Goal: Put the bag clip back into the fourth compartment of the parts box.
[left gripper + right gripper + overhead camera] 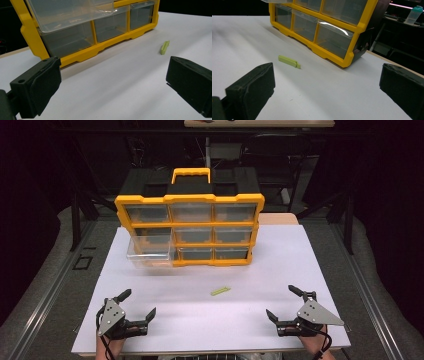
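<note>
A yellow and black organizer [190,222] with clear drawers stands upright at the back of the white table [210,320]. Its middle-left drawer [150,251] is pulled out toward me. A small light-green clip [220,291] lies flat on the table in front of it, also seen from the left gripper [165,47] and from the right gripper [289,61]. My left gripper [138,304] rests near the front left edge, open and holding nothing. My right gripper [284,303] sits near the front right, open and holding nothing. The clip lies between the two grippers, farther back.
The pulled-out drawer [67,15] overhangs the table near the organizer's left side. A beige surface [277,218] shows behind the organizer. A bottle [413,15] stands on dark furniture off the table. Bare white tabletop surrounds the clip.
</note>
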Motion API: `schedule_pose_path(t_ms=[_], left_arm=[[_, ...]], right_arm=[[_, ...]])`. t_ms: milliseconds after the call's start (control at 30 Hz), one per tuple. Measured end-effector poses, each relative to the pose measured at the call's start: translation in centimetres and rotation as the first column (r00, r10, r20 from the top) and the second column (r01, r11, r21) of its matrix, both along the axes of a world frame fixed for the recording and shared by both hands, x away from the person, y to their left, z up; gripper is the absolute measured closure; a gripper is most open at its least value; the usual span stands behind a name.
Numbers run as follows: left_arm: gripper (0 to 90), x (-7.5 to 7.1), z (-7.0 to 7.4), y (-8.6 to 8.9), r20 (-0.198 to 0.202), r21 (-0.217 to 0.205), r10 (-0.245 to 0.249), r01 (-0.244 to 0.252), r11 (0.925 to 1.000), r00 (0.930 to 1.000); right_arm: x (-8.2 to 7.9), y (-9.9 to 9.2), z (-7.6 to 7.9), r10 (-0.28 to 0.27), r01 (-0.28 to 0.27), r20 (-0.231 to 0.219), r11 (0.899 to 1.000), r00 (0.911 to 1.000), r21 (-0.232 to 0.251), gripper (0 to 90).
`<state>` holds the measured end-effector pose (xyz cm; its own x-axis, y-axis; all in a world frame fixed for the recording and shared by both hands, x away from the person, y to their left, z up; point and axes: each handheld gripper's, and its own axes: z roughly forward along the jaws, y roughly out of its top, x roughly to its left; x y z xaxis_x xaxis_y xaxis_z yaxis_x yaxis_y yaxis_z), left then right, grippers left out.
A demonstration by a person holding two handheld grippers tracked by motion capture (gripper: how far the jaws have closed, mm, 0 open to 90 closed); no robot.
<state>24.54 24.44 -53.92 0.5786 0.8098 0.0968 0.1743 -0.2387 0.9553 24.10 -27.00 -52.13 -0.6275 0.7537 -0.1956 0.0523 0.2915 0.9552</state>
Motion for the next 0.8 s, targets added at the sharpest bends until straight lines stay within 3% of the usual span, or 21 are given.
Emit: schedule_pose_path(t_ms=[333, 633, 800], left_arm=[[0.1, 0.6, 0.0, -1.1, -0.028, 0.026, -0.024, 0.025, 0.9993, 0.9993], [0.1, 1.3, 0.1, -2.0, -0.051, 0.025, -0.052, 0.053, 0.9983, 0.9974], [0.1, 2.1, 0.2, -2.7, -0.098, 0.04, -0.078, 0.083, 0.9958, 0.9921]], right_arm=[[0.4, 0.0, -0.1, 0.021, -0.021, -0.017, 1.0, 0.9996, -0.006, 0.0], [0.5, 0.0, -0.1, 0.028, -0.028, -0.03, 1.0, 0.9992, -0.014, 0.0], [0.6, 0.0, -0.1, 0.027, -0.027, -0.035, 1.0, 0.999, -0.015, 0.0]])
